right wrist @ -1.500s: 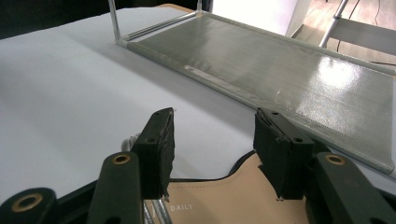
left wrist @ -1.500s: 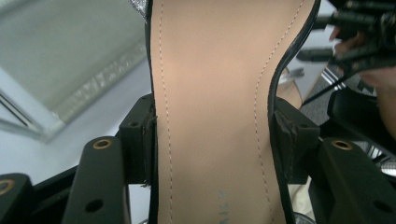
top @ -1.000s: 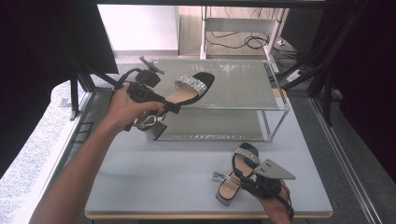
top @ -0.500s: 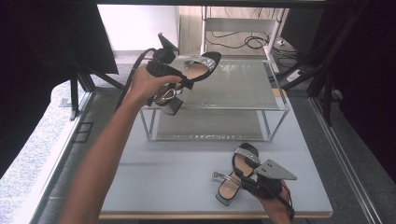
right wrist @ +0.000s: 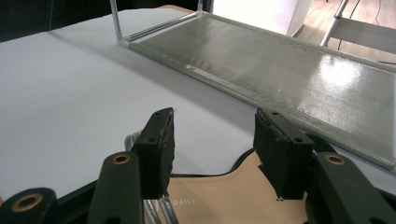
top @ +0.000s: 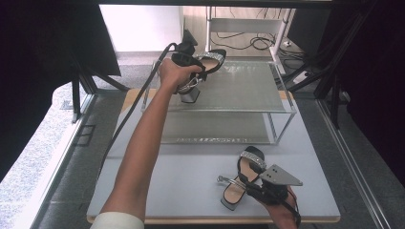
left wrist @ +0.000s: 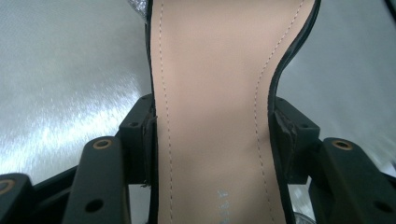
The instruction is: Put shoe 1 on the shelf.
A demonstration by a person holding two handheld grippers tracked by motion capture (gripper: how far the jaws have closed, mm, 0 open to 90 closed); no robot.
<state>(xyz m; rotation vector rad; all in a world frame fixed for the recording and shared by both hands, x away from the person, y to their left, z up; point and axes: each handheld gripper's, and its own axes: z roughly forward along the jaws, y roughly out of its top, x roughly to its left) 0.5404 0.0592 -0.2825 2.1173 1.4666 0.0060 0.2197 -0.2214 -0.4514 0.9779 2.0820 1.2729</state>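
Note:
A black heeled sandal (top: pixel 213 57) with a glittery strap hangs over the back left of the rack's top shelf (top: pixel 248 88). My left gripper (top: pixel 197 63) is shut on it. In the left gripper view its jaws clamp both sides of the tan insole (left wrist: pixel 210 93), and the left gripper (left wrist: pixel 212 128) looks down on the shiny shelf. The matching sandal (top: pixel 244 172) lies on the grey table (top: pixel 176 183) at the front right. My right gripper (top: pixel 256 188) is at its heel end, open. In the right gripper view the right gripper (right wrist: pixel 215 140) stands just above the insole (right wrist: pixel 219 198).
The two-tier metal rack has a lower shelf (top: pixel 215 126) near the table; its front edge (right wrist: pixel 280 70) lies ahead of the right gripper. A cable (top: pixel 136 105) trails from the left gripper along the arm. Dark stands and cables flank the table.
The left gripper has carried its sandal up and back to the right, from the rack's left front to over the back of the top shelf. The right gripper has stayed put.

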